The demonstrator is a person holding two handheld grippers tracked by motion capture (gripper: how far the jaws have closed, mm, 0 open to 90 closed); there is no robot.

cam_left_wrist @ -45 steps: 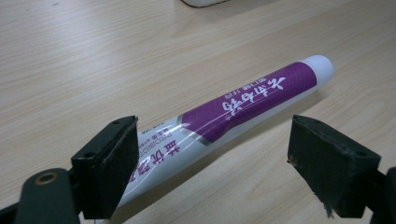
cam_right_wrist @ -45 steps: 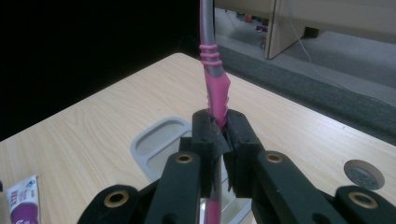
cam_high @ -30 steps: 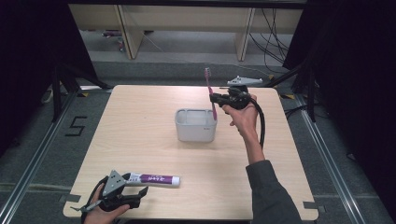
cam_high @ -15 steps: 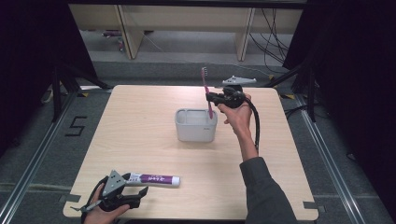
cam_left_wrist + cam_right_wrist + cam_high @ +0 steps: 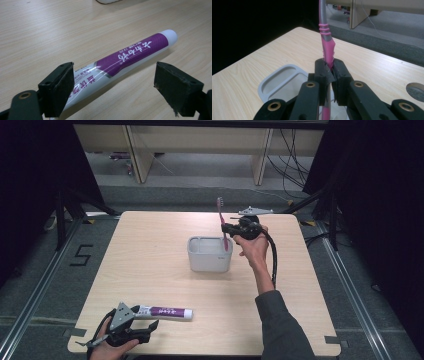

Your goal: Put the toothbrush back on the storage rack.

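Jaws of your right gripper [image 5: 329, 72] are clamped on the handle of the pink and grey plastic toothbrush [image 5: 221, 222], which stands nearly upright, bristle head at the top, its lower end dipping inside the white rectangular plastic tub [image 5: 210, 254] at the centre of the high view. Over the last second the toothbrush has shifted only slightly above the tub, with its tip down in the opening; in all likelihood you are at the point of letting it go there. Jaws of your left gripper [image 5: 117, 87] stand wide apart, gripping nothing, one on each side of the white and purple toothpaste tube [image 5: 130, 60], which lies flat on the light wooden counter [image 5: 150, 250] at the lower left of the high view. The left hand has kept that place throughout, so the tube looks like the next item to lift. The tube's purple band carries white script, seen upside down in the left gripper view, and its white part smaller lettering, neither legible. A marking "5" [image 5: 81, 255] sits on the floor at the left of the high view.
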